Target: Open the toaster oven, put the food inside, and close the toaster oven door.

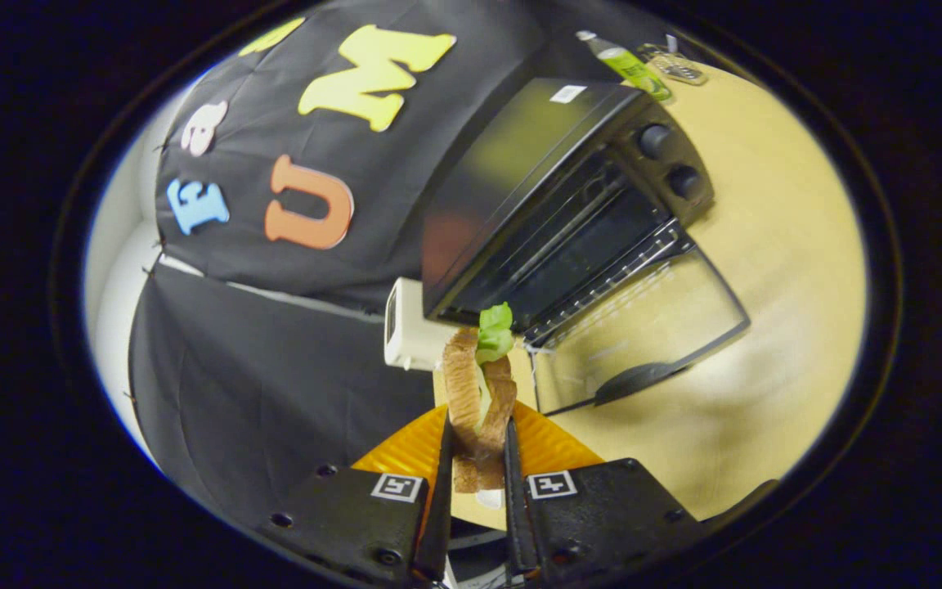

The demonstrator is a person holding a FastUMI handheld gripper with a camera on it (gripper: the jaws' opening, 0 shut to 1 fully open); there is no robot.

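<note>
Sandwich [479, 401] pinched between both fingers of the gripper [477, 458], lifted above the orange plate [549, 446], just short of the toaster oven [553, 204]. Looks soft and light, squishy bread, lettuce [494, 331] poking out the top, so probably best squeezed gently across the slices. Oven door [643, 327] dropped flat open, rack [602, 278] inside bare.

This is a staged recording booth dressed as a kitchen corner, not a real home. Black cloth [275, 343] hangs as the wall beyond the fingers, with bare white wall past it. A pale wooden tabletop [782, 245] carries a black toaster oven [553, 196], ahead of the fingers, and a green drink bottle [630, 65] stands beyond it.
</note>
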